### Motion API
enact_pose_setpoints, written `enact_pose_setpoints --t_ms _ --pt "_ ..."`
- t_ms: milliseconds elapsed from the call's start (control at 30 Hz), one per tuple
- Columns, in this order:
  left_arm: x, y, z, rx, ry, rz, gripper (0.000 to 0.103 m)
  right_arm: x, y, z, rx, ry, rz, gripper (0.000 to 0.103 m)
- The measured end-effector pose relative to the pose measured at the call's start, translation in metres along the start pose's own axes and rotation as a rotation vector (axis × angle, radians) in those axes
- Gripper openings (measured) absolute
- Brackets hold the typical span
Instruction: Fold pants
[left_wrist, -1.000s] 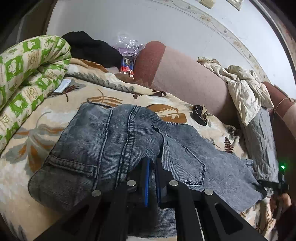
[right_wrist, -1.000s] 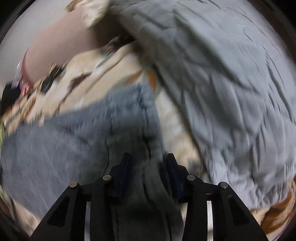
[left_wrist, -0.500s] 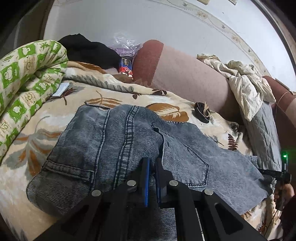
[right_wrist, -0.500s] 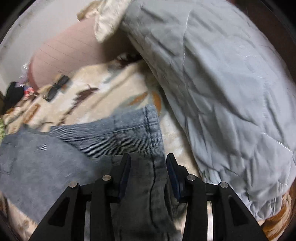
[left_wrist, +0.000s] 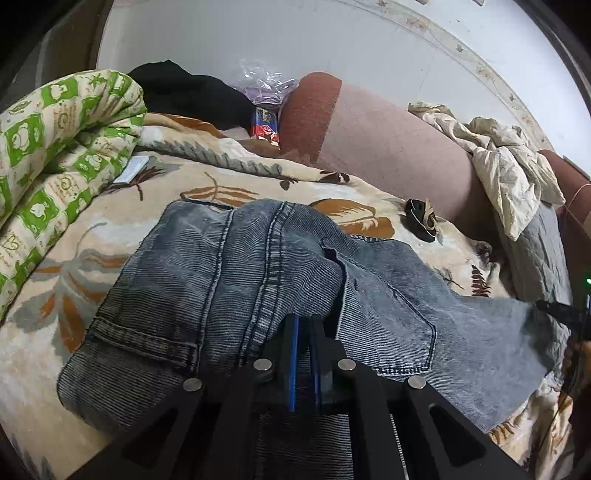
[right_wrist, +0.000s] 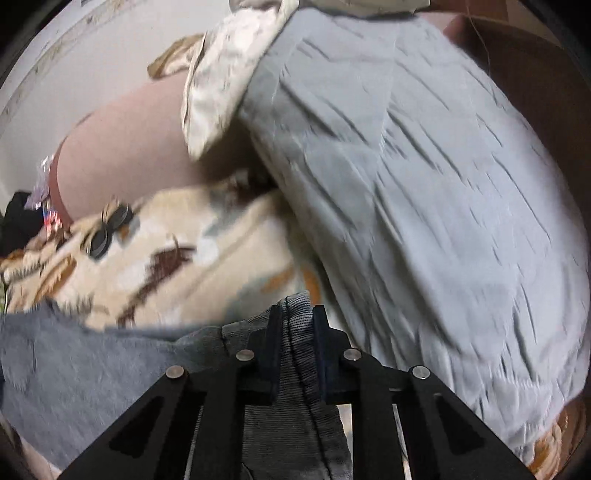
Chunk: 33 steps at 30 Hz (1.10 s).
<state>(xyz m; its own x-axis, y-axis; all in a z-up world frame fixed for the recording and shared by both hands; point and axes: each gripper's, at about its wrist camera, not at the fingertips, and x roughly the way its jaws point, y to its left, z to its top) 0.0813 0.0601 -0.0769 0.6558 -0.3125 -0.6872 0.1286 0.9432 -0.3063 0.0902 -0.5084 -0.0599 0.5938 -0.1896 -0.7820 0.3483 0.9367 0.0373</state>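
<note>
Grey-blue denim pants (left_wrist: 236, 280) lie across a leaf-patterned blanket (left_wrist: 74, 266) on a bed, waist end to the left, legs running right. My left gripper (left_wrist: 303, 323) is shut on the pants at the near edge by the centre seam. My right gripper (right_wrist: 295, 314) is shut on the hem end of a pant leg (right_wrist: 295, 369), which bunches between its fingers and is lifted off the blanket (right_wrist: 207, 258). The right gripper also shows at the far right of the left wrist view (left_wrist: 576, 317).
A green-and-white quilt (left_wrist: 55, 147) is piled at the left. A pink bolster (left_wrist: 388, 147) lies along the wall with a cream cloth (left_wrist: 498, 155) on it. A grey quilted pillow (right_wrist: 424, 184) is close on the right. A black hair tie (left_wrist: 421, 221) lies on the blanket.
My right gripper has closed on the leg hem and lifted it, with the view swinging up toward the pillow. My left gripper holds the waist area still.
</note>
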Motion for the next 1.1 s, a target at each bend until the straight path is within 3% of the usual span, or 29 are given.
enact_pose_setpoints --t_ms 233,267,300,367,533,633,800,933,1100 --pt "-0.001 -0.001 -0.002 0.018 -0.002 0.013 0.009 0.049 -0.005 -0.015 0.068 0.07 -0.035 0.018" --pt "-0.002 0.0 -0.002 0.016 -0.007 0.018 0.009 0.047 -0.009 -0.017 0.092 0.075 -0.038 0.024" --pt "-0.003 0.0 -0.001 0.014 -0.012 0.022 0.009 0.046 -0.013 -0.018 0.115 0.086 -0.042 0.035" --pt "-0.005 0.002 -0.001 0.003 -0.019 0.025 0.009 0.036 -0.02 -0.02 0.143 0.11 -0.074 0.045" --pt "-0.011 0.006 -0.001 -0.003 -0.046 0.049 0.009 -0.015 -0.007 -0.038 0.104 0.051 0.009 0.045" --pt "-0.01 0.007 -0.003 0.018 -0.036 0.076 0.009 -0.028 0.013 -0.062 0.024 0.076 0.037 0.045" --pt "-0.003 0.005 -0.014 0.101 0.011 0.129 0.009 -0.017 0.01 -0.108 0.004 0.171 -0.009 0.045" --pt "0.004 0.012 -0.02 0.106 0.022 0.115 0.007 -0.023 0.008 -0.117 -0.018 0.136 -0.01 0.043" --pt "-0.011 0.008 -0.015 0.083 0.002 0.111 0.007 -0.039 0.034 -0.124 -0.077 0.057 -0.08 0.046"
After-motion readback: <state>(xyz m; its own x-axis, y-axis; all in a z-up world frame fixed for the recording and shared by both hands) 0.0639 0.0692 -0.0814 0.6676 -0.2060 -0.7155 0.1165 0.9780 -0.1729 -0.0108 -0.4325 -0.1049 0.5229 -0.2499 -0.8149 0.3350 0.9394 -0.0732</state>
